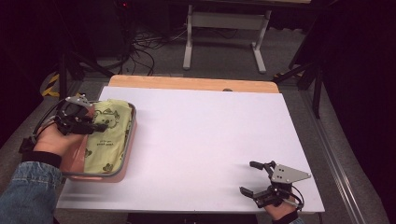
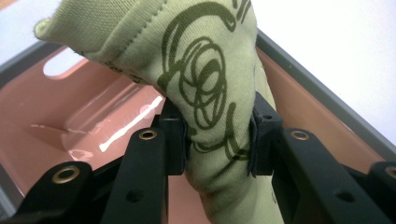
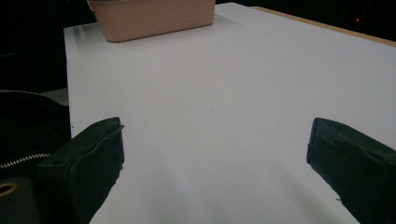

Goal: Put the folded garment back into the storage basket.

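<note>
A pale green cloth (image 1: pixel 109 133) printed with dark doodles lies in a pink bin (image 1: pixel 130 144) with a grey rim at the table's left side. My left gripper (image 1: pixel 95 125) is over the bin and is shut on a fold of the green cloth (image 2: pixel 212 102), which is bunched between the black jaws above the bin's glossy pink floor (image 2: pixel 60 116). My right gripper (image 1: pixel 250 178) rests near the table's front right edge, jaws wide apart and holding nothing. In the right gripper view the two pads (image 3: pixel 93 149) frame bare white table, with the pink bin (image 3: pixel 154 16) far off.
The white tabletop (image 1: pixel 205 140) has a wooden strip (image 1: pixel 191 84) along its far edge. Beyond it stand a white desk frame (image 1: pixel 224 32) and cables on the floor. A dark jacket with a zipper (image 3: pixel 23 135) shows at the near left in the right gripper view.
</note>
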`<state>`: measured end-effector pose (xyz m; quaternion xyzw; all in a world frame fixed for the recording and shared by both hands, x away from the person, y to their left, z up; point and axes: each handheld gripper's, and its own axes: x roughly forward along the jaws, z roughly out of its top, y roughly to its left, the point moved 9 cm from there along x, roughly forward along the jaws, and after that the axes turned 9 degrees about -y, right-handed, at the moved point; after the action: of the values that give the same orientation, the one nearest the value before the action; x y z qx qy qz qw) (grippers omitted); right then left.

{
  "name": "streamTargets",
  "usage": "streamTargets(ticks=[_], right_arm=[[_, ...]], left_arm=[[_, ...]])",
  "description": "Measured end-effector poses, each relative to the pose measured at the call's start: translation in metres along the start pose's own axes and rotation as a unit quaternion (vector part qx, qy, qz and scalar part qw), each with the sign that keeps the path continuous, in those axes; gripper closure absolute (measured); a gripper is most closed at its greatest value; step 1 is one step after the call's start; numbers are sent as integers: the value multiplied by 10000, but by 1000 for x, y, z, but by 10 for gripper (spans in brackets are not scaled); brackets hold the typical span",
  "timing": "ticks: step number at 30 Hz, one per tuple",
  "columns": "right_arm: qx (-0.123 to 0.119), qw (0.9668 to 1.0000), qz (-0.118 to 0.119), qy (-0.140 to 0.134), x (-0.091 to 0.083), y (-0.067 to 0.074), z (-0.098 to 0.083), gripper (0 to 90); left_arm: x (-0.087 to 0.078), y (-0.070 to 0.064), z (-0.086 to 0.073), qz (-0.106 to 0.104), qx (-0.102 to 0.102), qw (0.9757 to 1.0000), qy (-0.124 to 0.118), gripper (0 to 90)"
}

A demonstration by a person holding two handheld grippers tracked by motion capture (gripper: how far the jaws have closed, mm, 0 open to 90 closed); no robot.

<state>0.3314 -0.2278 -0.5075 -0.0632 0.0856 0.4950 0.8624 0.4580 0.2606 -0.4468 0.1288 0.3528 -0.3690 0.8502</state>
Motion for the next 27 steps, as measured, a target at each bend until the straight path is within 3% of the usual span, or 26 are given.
streamTargets(ticks=[27], right_arm=[[25,10000,15,-6,0,-1,-1,44]], left_arm=[[26,11,-13,28,-347,9986,397,652]])
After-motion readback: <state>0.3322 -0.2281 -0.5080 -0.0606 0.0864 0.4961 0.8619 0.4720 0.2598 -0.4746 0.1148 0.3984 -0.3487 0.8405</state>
